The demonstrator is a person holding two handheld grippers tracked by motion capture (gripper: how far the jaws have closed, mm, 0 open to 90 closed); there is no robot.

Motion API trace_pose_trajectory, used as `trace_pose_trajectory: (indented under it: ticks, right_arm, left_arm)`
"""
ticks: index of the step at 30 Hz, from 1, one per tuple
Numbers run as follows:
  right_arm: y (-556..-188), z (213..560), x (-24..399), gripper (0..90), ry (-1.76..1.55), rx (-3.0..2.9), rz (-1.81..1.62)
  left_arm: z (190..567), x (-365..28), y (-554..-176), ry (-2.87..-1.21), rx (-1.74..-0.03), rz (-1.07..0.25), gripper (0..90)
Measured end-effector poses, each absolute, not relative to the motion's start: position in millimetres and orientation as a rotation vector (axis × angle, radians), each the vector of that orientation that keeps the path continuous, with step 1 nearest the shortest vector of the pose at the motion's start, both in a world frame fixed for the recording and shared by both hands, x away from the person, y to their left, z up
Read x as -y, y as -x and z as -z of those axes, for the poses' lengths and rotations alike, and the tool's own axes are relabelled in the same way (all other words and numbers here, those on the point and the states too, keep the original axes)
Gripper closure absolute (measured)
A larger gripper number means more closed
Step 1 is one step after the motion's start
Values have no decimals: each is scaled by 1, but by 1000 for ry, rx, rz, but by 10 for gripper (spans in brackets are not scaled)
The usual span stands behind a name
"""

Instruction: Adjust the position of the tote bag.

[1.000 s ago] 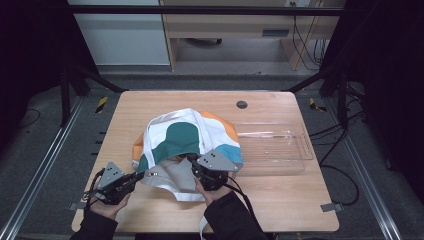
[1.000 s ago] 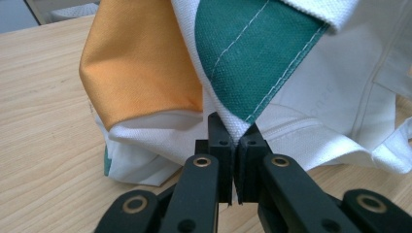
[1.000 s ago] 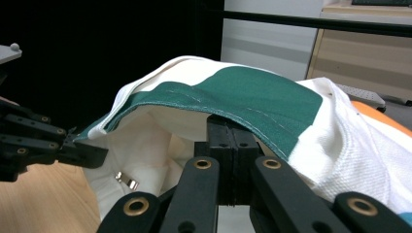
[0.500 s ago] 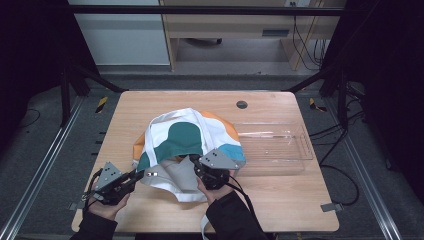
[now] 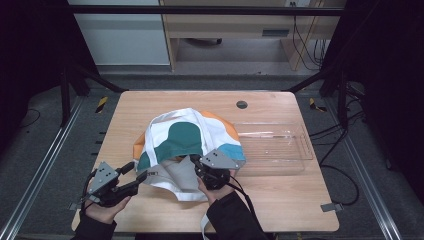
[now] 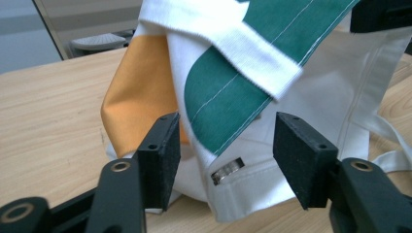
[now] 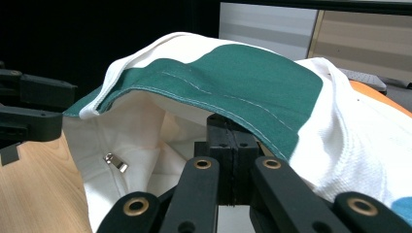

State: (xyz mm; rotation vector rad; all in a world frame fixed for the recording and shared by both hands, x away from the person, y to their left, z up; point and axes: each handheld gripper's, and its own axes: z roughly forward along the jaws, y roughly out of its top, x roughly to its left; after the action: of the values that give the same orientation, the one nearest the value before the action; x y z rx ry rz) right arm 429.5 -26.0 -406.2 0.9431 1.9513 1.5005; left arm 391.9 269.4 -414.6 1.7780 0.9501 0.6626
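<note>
The right gripper (image 5: 196, 163) has its fingers (image 7: 232, 145) clenched on the bag's (image 5: 185, 145) upper rim, holding the mouth lifted off the worktop (image 5: 280, 200), while the left gripper (image 5: 134, 175) has just been opening, its fingers (image 6: 160, 155) released, with the bag's lower corner and a metal snap (image 6: 226, 171) lying loose between them. The step in hand looks like opening or rearranging the bag, which sits just ahead of both grippers, with a clear tray (image 5: 275, 147) beyond the right one. Next, I reckon, the left fingers must find a fresh hold on the near edge and close there while the right keeps its grip.
</note>
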Motion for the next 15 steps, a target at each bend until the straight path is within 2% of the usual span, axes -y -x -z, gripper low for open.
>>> trace_pose_trajectory:
  ticks: [15]
  right_arm:
    - [-429,404,29,900,-946,-1942,-1502]
  left_arm:
    - [389,-251,-394,-1765,-912,-695,370]
